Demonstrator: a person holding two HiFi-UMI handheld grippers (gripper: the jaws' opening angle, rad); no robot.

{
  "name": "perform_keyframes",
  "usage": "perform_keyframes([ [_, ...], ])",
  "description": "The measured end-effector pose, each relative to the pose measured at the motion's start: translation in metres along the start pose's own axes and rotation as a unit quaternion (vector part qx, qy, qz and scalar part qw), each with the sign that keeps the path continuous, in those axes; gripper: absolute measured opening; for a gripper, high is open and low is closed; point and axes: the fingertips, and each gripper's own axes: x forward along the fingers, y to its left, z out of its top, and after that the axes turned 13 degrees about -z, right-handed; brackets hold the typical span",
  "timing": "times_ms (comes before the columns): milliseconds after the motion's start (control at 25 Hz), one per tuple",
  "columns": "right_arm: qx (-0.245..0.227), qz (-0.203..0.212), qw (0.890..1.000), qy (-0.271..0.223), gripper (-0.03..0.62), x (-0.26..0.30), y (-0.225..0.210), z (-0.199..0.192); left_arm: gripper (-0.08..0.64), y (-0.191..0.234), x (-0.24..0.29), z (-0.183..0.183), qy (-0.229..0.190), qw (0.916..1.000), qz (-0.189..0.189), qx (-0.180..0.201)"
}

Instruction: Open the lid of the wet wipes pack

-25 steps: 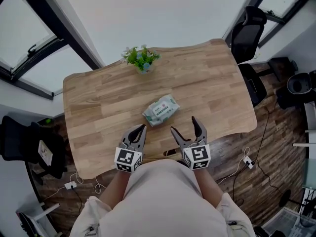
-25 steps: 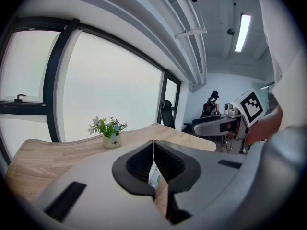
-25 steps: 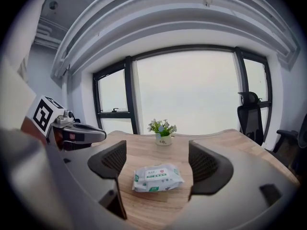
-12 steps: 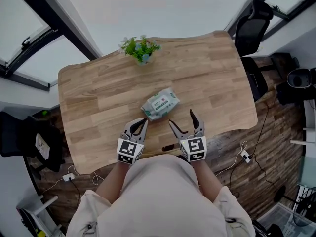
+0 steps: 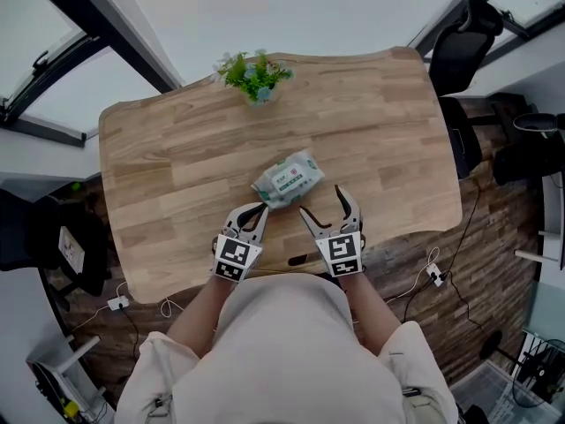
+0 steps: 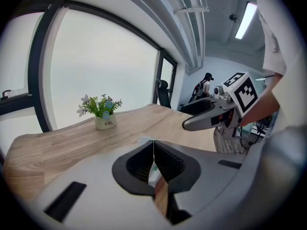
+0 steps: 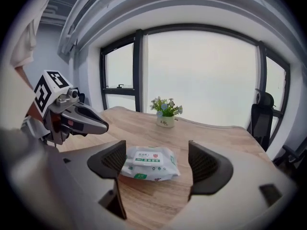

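Both tools sit nearer the wipes pack [image 5: 287, 179], which lies mid-tabletop [image 5: 177, 166]. Left tool [image 5: 256, 210] closed, empty; right tool [image 5: 321, 200] spread, short of it. Pack looks soft and light; I would grip the stiff lid [image 7: 147, 154] by its edge.

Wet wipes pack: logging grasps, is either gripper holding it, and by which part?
Nothing is held. The left gripper is shut, empty; the right gripper is open; the wet wipes pack lies on the table ahead.

Pale wooden plank table with wavy edges [image 5: 177, 166] on dark wooden floorboards [image 5: 459, 263]; small green potted plant [image 5: 254, 73] at far edge; black office chairs [image 5: 463, 29] alongside; tall dark-framed windows [image 7: 201, 75], grey daylight; lit ceiling strip lamp [image 6: 247, 19]
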Motion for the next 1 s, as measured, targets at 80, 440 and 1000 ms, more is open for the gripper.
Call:
perform_keyframes([
  [80, -0.014, 0.004, 1.000, 0.006, 0.399, 0.007, 0.002, -0.005, 0.021, 0.002, 0.006, -0.006, 0.009, 1.0000, -0.003, -0.001],
  [440, -0.079, 0.023, 0.996, 0.040, 0.402, 0.042, 0.010, -0.031, 0.021, 0.011, 0.032, -0.024, 0.039, 0.9991, -0.015, -0.010],
  [1000, -0.217, 0.040, 0.974, 0.051, 0.405, 0.081, 0.017, -0.048, 0.021, 0.025, 0.063, -0.055, 0.095, 0.9952, -0.011, -0.020],
])
